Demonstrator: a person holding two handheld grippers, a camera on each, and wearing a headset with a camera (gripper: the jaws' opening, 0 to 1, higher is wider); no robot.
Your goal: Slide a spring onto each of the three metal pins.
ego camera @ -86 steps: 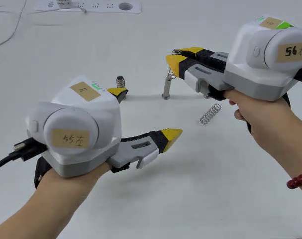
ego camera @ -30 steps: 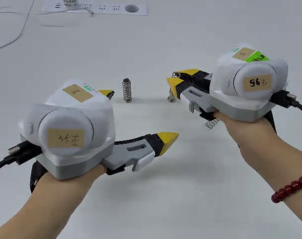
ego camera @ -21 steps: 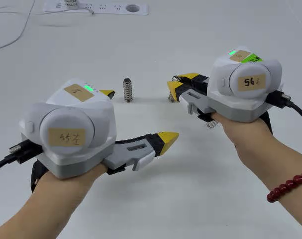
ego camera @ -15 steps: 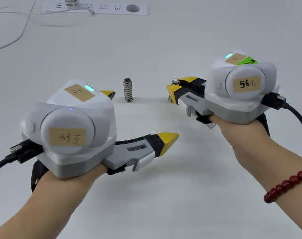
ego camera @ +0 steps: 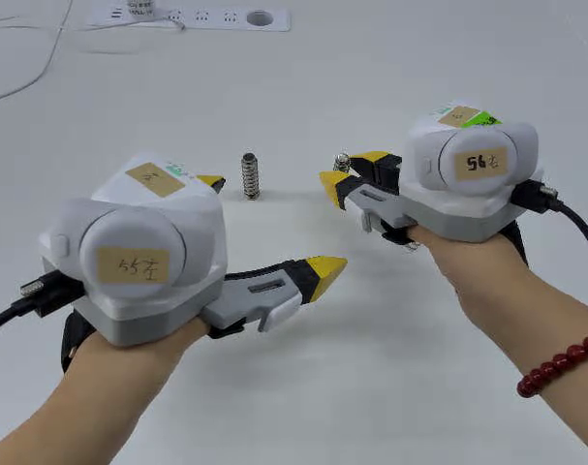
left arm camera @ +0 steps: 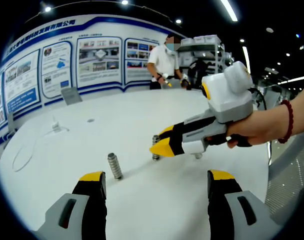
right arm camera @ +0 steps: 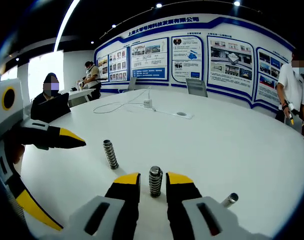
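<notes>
Steel spring (right arm camera: 155, 182) stands upright between the jaws of the right gripper (right arm camera: 153, 175)

mid spring (ego camera: 342, 160) mostly hidden behind right gripper (ego camera: 345, 167), just its top peeking out, left gripper (ego camera: 271, 222) far jaw mostly behind its own body, power strip (ego camera: 187, 15) cut by top edge, bare pin (right arm camera: 231, 199) btm end behind jaw in right gripper view
</notes>
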